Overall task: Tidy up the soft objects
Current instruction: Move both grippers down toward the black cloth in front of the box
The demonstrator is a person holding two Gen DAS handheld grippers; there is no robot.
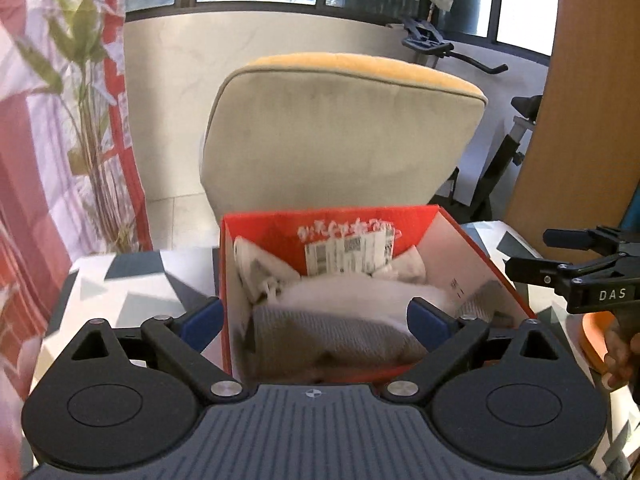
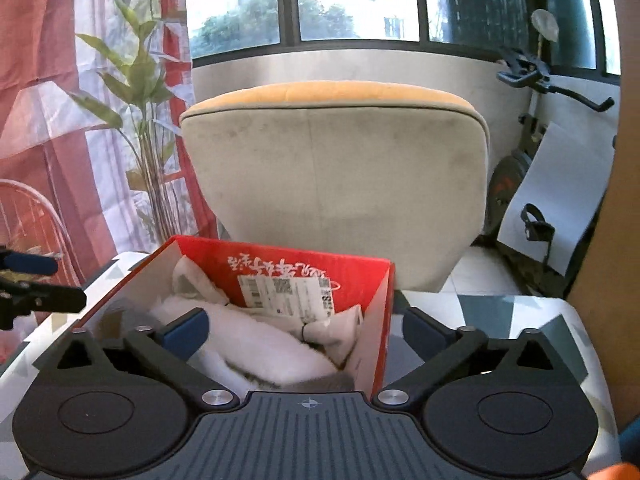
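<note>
A red cardboard box (image 1: 264,236) stands on the patterned table and shows in the right wrist view (image 2: 380,292) too. It holds soft cloths: a grey knit piece (image 1: 332,336), a fluffy white piece (image 1: 340,296) (image 2: 264,348) and pale socks (image 1: 256,268) (image 2: 192,280). My left gripper (image 1: 318,322) is open and empty, its blue pads straddling the box's left wall above the grey cloth. My right gripper (image 2: 304,332) is open and empty, its pads straddling the box's right wall. The right gripper also shows at the right edge of the left wrist view (image 1: 576,272).
A beige chair with an orange cushion (image 1: 340,132) (image 2: 336,184) stands just behind the table. A potted plant (image 2: 140,92) and red-white curtain are at the left. An exercise bike (image 1: 496,136) stands at the right. An orange object (image 1: 596,340) lies at the table's right.
</note>
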